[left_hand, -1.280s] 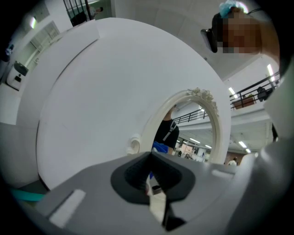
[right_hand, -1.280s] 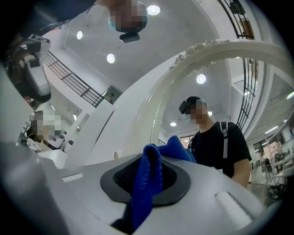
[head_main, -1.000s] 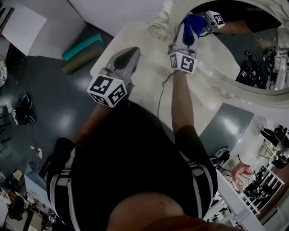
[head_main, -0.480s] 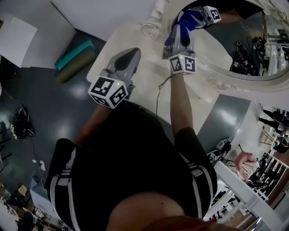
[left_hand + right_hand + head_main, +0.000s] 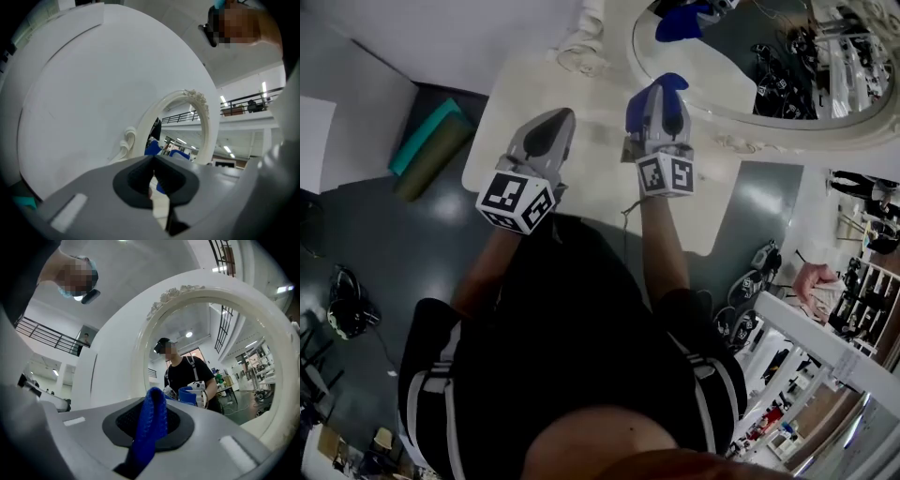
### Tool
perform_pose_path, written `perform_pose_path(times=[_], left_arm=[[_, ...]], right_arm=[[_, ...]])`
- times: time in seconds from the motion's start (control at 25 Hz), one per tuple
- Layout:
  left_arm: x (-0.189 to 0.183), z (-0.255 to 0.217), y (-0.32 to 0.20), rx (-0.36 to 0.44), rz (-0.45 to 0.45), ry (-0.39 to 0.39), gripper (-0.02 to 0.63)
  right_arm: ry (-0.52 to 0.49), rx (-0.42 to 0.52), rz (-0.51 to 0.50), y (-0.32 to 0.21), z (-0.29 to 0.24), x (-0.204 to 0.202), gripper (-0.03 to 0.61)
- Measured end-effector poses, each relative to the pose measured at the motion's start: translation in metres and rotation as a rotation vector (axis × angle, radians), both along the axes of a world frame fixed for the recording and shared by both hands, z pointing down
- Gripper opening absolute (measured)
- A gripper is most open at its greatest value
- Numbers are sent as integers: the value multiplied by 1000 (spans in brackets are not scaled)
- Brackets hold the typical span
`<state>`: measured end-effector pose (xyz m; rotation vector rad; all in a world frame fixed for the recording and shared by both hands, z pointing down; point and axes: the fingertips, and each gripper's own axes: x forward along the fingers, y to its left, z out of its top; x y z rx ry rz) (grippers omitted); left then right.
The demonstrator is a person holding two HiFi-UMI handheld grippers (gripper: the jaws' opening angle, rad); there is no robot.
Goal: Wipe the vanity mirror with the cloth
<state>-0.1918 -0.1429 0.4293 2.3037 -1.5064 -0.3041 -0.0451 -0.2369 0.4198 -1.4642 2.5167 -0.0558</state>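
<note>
The oval vanity mirror [image 5: 787, 66] in its ornate white frame [image 5: 741, 117] stands at the back of the white table [image 5: 525, 89]. A blue cloth [image 5: 661, 94] is pinched in my right gripper [image 5: 664, 89], which hovers over the table just short of the frame, apart from the glass. The cloth's reflection [image 5: 680, 21] shows in the glass. In the right gripper view the cloth [image 5: 150, 427] sticks up between the shut jaws, facing the mirror [image 5: 201, 348]. My left gripper [image 5: 559, 117] is shut and holds nothing, left of the right one; its view shows the frame [image 5: 206, 126] edge-on.
Teal and olive rolled mats [image 5: 427, 141] lie on the dark floor to the left. A thin cable [image 5: 628, 214] runs off the table's front edge. A white carved scroll [image 5: 577, 42] sits at the frame's left foot. Shelves and a person's hand [image 5: 820, 277] are at right.
My right gripper with the cloth has drawn back off the mirror glass towards me, over the table. The left gripper has hardly moved. The head view has tilted.
</note>
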Motion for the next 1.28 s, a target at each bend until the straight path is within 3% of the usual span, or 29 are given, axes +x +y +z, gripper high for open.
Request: perform_pose_path(times=[0.16,0.64,0.92,1.28], left_arm=[[22,-7,4,34,30,-38,11],[120,-22,75,75,77,-127,11],[177,-21,142,78,53,-167,11],[214,-19,222,56,5,-208,11]], right_arm=[[-38,-29,62,32,-7,30,41],[11,-148,191,149,12,139,43],[46,-159,189,220,26,196,42],[65,-222,139,295,45,225,41]])
